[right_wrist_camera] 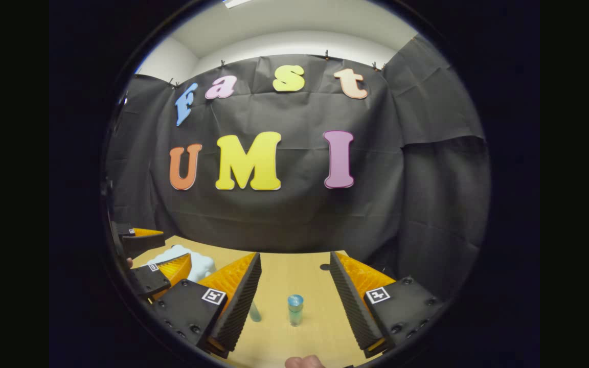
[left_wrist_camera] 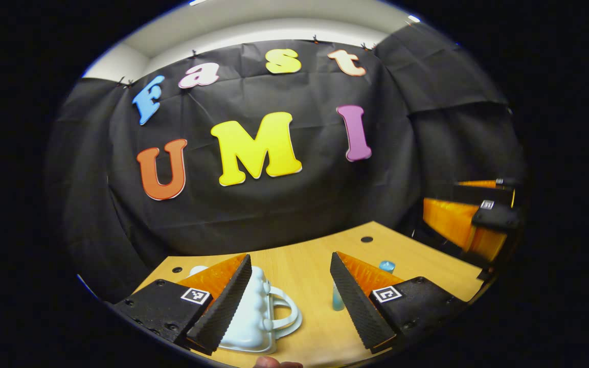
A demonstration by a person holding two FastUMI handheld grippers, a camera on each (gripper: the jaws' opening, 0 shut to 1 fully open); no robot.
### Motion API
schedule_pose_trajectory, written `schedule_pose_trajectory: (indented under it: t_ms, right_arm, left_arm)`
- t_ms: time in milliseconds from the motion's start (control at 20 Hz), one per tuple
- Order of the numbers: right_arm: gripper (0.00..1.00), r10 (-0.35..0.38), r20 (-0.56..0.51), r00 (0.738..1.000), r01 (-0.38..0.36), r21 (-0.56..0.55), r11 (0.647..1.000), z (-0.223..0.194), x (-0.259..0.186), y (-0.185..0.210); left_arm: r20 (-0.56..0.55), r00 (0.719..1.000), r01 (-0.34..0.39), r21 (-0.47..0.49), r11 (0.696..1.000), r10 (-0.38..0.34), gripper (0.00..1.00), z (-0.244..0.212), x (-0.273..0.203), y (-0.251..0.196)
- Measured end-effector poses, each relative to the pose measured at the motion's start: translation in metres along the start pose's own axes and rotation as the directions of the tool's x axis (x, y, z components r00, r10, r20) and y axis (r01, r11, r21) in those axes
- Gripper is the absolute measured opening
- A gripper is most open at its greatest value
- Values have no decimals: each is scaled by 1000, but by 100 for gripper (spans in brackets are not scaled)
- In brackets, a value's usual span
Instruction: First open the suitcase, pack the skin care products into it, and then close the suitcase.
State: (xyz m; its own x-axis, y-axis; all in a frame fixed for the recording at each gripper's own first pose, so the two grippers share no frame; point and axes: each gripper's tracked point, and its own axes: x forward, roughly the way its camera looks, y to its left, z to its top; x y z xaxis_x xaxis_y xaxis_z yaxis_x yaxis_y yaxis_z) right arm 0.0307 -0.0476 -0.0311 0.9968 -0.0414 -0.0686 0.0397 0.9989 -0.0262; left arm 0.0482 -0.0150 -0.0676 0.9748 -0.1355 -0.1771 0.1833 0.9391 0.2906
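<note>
A small white suitcase with a bumpy shell lies on the wooden table, its handle pointing right. My left gripper hovers open above the table, and its left finger covers part of the case. A pale blue bottle stands by its right finger, with a blue-capped bottle behind. In the right gripper view, my right gripper is open over the blue-capped bottle. The slim bottle is half hidden by a finger. The suitcase and left gripper sit at left.
The right gripper shows at the far right of the left gripper view, held above the table edge. Black cloth walls close off the back and sides. Small dark holes dot the tabletop. A fingertip of a hand peeks in at the bottom.
</note>
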Motion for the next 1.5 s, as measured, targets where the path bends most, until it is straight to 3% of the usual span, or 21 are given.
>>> schedule_pose_trajectory:
  t_ms: [100, 200, 300, 400, 500, 650, 750, 950, 1050, 1150, 1200, 1300, 1500]
  right_arm:
    - [81, -32, -10, 999, 32, 0, 999, -6, 0, -16]
    - [81, -60, -20, 998, 60, -7, 998, -10, -1, -30]
    - [81, -91, -39, 995, 90, -9, 996, -19, -3, -46]
    - [81, -125, -66, 990, 125, 2, 992, -27, -2, -61]
    - [79, -157, -86, 984, 160, 26, 987, -32, -4, -74]
    - [81, -196, -88, 977, 199, 27, 980, -36, -3, -89]
    - [80, -208, -77, 975, 210, 23, 977, -34, -2, -93]
    - [79, -210, -85, 974, 213, 27, 977, -37, 1, -94]
    - [81, -208, -99, 973, 212, 29, 977, -42, 4, -93]
    - [81, -204, -108, 973, 209, 34, 977, -44, 4, -90]
    - [81, -200, -108, 974, 204, 34, 978, -44, 4, -89]
    - [81, -191, -99, 977, 193, 18, 981, -41, 3, -84]
    - [81, -171, -95, 981, 173, 13, 985, -39, 1, -78]
  left_arm:
    - [-42, 999, 33, 137, 990, -27, 99, -19, 11, -1]
    - [-139, 988, 97, 262, 960, -62, 97, -53, 23, -7]
    - [-270, 958, 190, 347, 918, -97, 98, -99, 37, -16]
    - [-404, 906, 296, 402, 866, -122, 98, -137, 47, -22]
    - [-466, 879, 335, 453, 826, -100, 98, -156, 53, -16]
    - [-506, 861, 371, 547, 751, -57, 100, -172, 62, -11]
    - [-536, 844, 392, 579, 715, -28, 93, -183, 69, -4]
    - [-568, 823, 396, 592, 702, 16, 83, -196, 79, 9]
    - [-579, 815, 419, 586, 693, -3, 75, -200, 82, 4]
    - [-592, 806, 446, 586, 677, -18, 63, -206, 83, -3]
    - [-598, 802, 455, 591, 666, -16, 47, -209, 84, -4]
    - [-605, 796, 458, 600, 656, -2, 31, -212, 84, -4]
    - [-615, 788, 448, 542, 711, -28, 20, -205, 84, -7]
